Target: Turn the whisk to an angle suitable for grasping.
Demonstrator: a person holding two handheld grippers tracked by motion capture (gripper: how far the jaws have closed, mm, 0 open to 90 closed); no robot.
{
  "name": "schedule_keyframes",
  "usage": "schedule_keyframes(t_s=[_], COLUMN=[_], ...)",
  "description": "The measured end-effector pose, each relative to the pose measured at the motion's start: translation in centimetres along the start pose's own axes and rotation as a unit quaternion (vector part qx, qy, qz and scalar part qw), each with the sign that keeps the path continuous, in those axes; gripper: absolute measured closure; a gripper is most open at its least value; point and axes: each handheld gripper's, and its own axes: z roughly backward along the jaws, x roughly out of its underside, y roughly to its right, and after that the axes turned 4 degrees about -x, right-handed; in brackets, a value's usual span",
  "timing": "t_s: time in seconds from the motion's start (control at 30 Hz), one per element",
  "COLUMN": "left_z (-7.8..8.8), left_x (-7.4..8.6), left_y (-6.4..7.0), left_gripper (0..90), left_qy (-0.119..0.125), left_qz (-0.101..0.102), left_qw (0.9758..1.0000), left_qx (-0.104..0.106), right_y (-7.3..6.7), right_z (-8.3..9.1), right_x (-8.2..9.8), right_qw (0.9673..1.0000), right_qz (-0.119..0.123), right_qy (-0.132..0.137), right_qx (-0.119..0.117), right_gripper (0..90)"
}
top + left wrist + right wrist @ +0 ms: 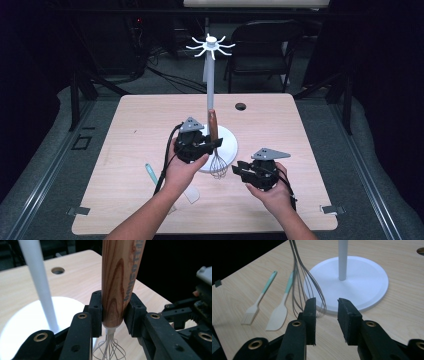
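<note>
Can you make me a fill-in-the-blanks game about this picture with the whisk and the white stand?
1. The left gripper holds the whisk by its ____ handle.
2. The right gripper has ____ between its jaws.
3. The brush and spatula lie on the ____.

Missing words: wooden; nothing; table

The room is dark. A black chair point(262, 47) stands behind the light wood table point(150, 115), on a grey floor point(50, 165).

We see a pale wood table point(140, 120); at its centre stands a white rack base point(229, 141), with a spatula point(277, 317) and brush point(252, 313) at seven o'clock.
</note>
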Motion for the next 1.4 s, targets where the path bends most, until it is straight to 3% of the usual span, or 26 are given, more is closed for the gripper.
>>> schedule_keyframes(t_s=[0.23, 0.43, 0.53, 0.67, 0.87, 1.0, 1.27, 1.4], left_z=[1.7, 2.2, 2.6, 2.6, 2.3, 1.7, 1.2, 1.3], left_x=[-3.6, -5.6, -7.4, -9.1, -11.1, -11.7, -11.4, -11.0], left_y=[-0.7, -0.7, -0.3, 0.4, 0.4, 0.0, -1.3, -1.8], left_gripper=[70.3, 70.3, 70.3, 70.4, 70.4, 70.4, 70.3, 70.2], left_qy=[0.004, 0.015, 0.026, 0.032, 0.036, 0.032, 0.029, 0.041], left_qz=[-0.023, -0.025, -0.026, -0.032, -0.027, -0.019, -0.007, -0.007], left_qw=[0.9993, 0.9987, 0.9978, 0.9965, 0.9948, 0.9943, 0.9932, 0.9924], left_qx=[-0.027, -0.043, -0.055, -0.070, -0.091, -0.100, -0.112, -0.116], right_y=[0.8, 1.2, 1.2, 1.2, 1.3, 1.3, 1.4, 1.3], right_z=[-0.4, -0.5, -0.5, -0.6, -0.6, -0.7, -0.7, -0.7], right_x=[0.6, 0.8, 0.8, 0.9, 1.0, 1.0, 1.1, 1.1], right_qw=[0.9998, 0.9997, 0.9997, 0.9997, 0.9997, 0.9997, 0.9997, 0.9996], right_qz=[-0.007, -0.009, -0.010, -0.011, -0.010, -0.007, -0.006, -0.005], right_qy=[-0.010, -0.015, -0.015, -0.016, -0.018, -0.016, -0.020, -0.021], right_qx=[0.013, 0.017, 0.016, 0.017, 0.016, 0.015, 0.016, 0.017], right_gripper=[68.2, 68.1, 67.9, 67.7, 67.5, 67.4, 67.3, 67.3])
